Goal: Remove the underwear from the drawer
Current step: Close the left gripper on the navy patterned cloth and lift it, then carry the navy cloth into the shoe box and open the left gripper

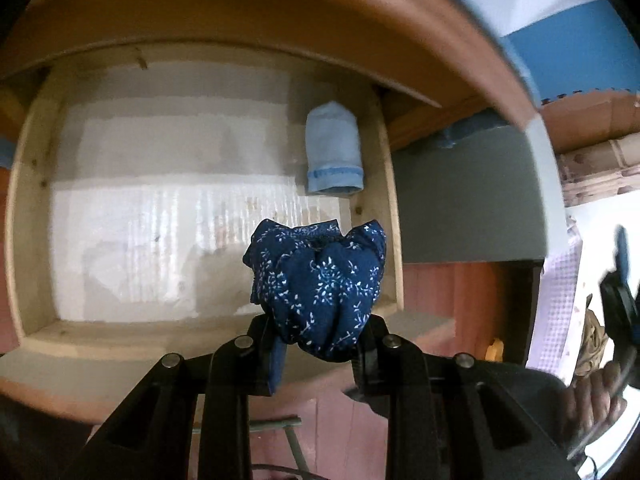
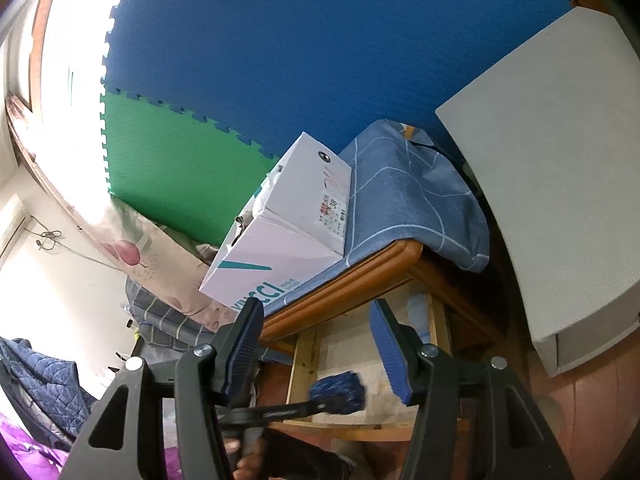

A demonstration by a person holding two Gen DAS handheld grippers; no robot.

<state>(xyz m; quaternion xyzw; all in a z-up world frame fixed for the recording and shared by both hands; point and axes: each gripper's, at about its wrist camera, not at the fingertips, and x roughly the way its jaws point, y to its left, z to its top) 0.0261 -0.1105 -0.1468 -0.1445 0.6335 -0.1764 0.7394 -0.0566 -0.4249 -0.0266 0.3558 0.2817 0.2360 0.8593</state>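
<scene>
Your left gripper (image 1: 320, 344) is clamped on a bunched piece of navy blue underwear with a small white floral print (image 1: 320, 284); the cloth bulges out between the black jaws and is clear of the drawer floor, over the front right part of the open pale wooden drawer (image 1: 24, 216). The drawer's floor is lined with whitish paper (image 1: 160, 200). At its back right corner, against the side wall, lies a rolled light blue garment with a darker hem (image 1: 333, 152), well apart from the piece you hold.

Your right gripper (image 2: 320, 356) stands with its blue ribbed pads (image 2: 388, 352) apart and nothing between them. Through that gap you look at the drawer from the side, with the navy bundle blurred above it. Above the drawer, the brown wooden cabinet top carries a blue cloth with white lines (image 2: 408, 200) and a white shoebox (image 2: 288, 232).
</scene>
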